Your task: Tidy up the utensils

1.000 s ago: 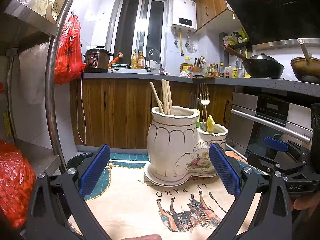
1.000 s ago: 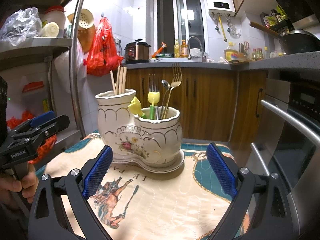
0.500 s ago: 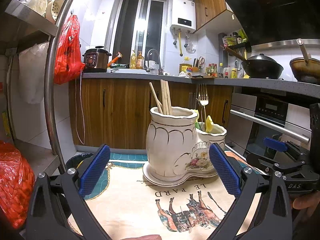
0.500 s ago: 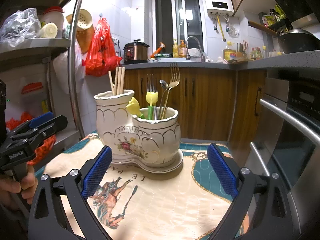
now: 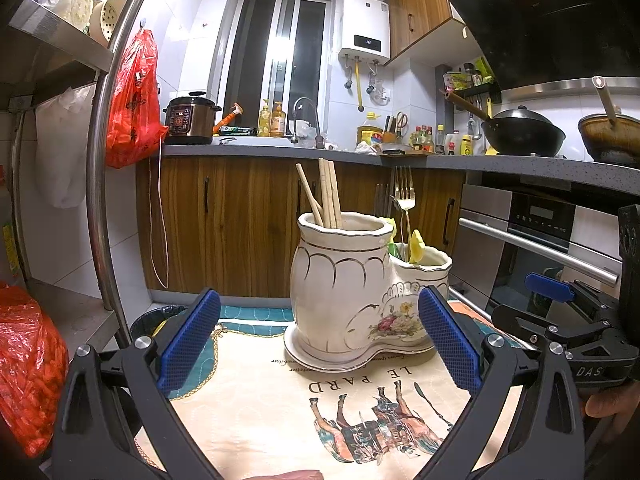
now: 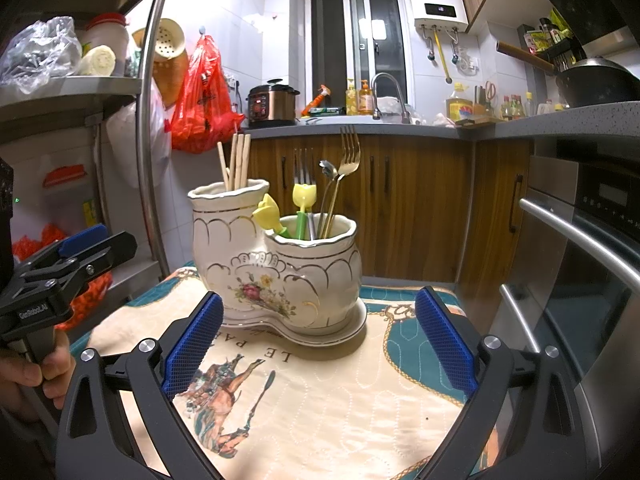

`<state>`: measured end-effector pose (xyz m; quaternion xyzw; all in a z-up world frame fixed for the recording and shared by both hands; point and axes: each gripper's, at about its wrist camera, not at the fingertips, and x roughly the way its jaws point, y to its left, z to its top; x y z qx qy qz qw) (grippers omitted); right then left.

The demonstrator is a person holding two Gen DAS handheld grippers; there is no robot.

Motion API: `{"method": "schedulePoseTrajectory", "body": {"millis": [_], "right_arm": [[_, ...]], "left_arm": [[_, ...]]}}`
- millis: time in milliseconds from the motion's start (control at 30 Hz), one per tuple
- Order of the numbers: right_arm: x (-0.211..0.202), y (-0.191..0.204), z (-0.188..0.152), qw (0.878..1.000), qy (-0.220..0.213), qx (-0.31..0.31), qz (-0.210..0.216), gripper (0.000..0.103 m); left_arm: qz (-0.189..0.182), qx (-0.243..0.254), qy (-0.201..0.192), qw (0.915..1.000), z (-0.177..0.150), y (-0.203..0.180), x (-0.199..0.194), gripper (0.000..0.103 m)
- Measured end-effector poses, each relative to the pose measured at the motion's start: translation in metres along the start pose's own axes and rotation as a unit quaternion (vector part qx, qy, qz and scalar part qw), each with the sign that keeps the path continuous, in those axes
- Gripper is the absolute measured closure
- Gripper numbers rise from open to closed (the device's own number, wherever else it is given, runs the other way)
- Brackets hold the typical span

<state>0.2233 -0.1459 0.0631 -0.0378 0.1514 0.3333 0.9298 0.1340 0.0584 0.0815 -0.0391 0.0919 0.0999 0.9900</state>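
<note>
A white two-pot ceramic utensil holder stands on a printed cloth. Its taller pot holds wooden chopsticks. Its lower pot holds forks, a spoon and yellow tulip-topped sticks; a fork shows in the left wrist view too. My left gripper is open and empty, short of the holder. My right gripper is open and empty, also short of the holder. Each gripper shows at the edge of the other's view.
A steel rack post with red bags stands at the left. An oven front with a bar handle is at the right. Wooden cabinets and a crowded counter lie behind.
Both views have shifted slightly; the holder sits a little lower and nearer the fingers. Both grippers stay open and empty.
</note>
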Motion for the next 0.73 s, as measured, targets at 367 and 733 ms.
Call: {"method": "schedulePoseTrajectory", "body": {"millis": [367, 733], "right_arm": [[0.0000, 0.0001, -0.0001, 1.000, 0.000, 0.001, 0.000, 0.007], [0.0000, 0.0001, -0.0003, 1.000, 0.000, 0.000, 0.000, 0.007]], "left_arm": [[-0.004, 0.000, 0.000, 1.0000, -0.0005, 0.0003, 0.0013, 0.005], [-0.004, 0.000, 0.003, 1.0000, -0.0010, 0.0012, 0.0020, 0.005]]}}
